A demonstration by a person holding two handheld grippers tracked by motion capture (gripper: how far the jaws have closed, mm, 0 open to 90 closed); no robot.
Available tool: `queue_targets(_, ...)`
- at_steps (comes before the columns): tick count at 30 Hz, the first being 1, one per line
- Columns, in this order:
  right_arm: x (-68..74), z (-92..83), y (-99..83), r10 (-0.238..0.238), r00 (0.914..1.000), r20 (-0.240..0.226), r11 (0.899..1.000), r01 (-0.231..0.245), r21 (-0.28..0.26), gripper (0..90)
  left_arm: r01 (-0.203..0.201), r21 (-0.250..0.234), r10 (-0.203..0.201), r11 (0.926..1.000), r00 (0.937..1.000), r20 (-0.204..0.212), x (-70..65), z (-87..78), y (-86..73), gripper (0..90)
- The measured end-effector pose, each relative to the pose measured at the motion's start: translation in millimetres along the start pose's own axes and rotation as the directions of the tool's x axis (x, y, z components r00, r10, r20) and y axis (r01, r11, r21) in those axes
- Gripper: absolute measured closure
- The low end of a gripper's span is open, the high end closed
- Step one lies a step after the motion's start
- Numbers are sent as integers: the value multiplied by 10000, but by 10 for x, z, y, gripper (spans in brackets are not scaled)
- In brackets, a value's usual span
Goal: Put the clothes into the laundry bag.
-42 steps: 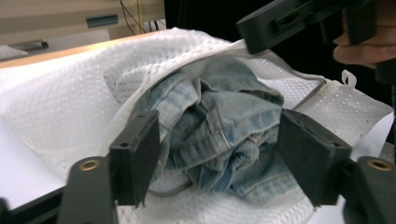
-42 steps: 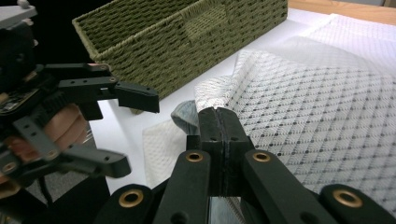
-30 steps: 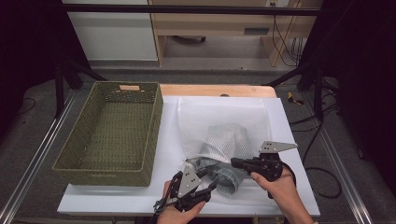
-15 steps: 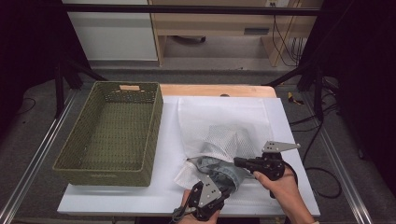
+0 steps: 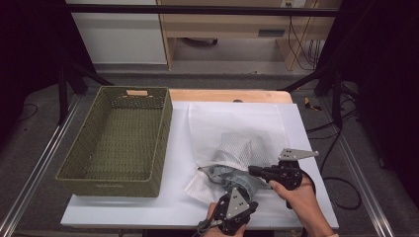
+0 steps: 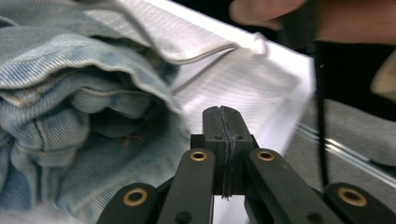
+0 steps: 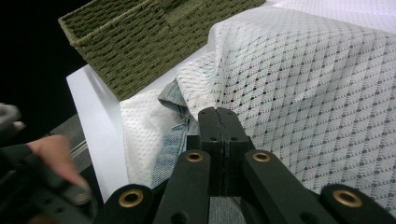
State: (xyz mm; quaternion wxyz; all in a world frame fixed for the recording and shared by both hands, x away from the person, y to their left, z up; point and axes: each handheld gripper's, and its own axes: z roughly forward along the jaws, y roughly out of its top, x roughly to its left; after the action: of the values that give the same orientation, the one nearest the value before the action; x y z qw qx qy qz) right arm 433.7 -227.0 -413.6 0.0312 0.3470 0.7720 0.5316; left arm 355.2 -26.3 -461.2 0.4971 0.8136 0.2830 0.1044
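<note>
While the jeans (image 5: 228,174) lie half inside the white mesh bag (image 5: 240,143) on the counter (image 5: 178,197), the left gripper (image 5: 236,207) has just closed its jaws, nothing visibly between them; the right gripper (image 5: 254,170) is clamped on the bag's edge.

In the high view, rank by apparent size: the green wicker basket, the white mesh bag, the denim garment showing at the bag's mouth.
1. green wicker basket
2. white mesh bag
3. denim garment, mostly hidden inside the bag, so only its visible part counts.
</note>
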Motion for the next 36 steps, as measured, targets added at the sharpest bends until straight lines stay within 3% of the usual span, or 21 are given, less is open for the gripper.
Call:
queue_targets(6,12,7,3,-6,10000,64,10000,6,2,900,361,237,-341,9991,9960,-825,269,121,50,900)
queue_targets(9,18,21,10,-59,9998,202,10000,59,-7,900,561,181,-540,9983,9935,-1004,370,149,48,900)
queue_targets(14,39,46,16,-103,9992,386,9999,99,113,900,236,311,-189,9992,9894,-1440,463,223,72,900)
queue_targets(19,60,67,15,-230,9985,503,9995,218,238,900,23,300,27,9995,9865,-1636,503,262,138,900)
queue_targets(36,83,96,-25,-251,9983,530,9983,223,529,900,104,124,-77,9999,9806,-1959,667,334,188,900)
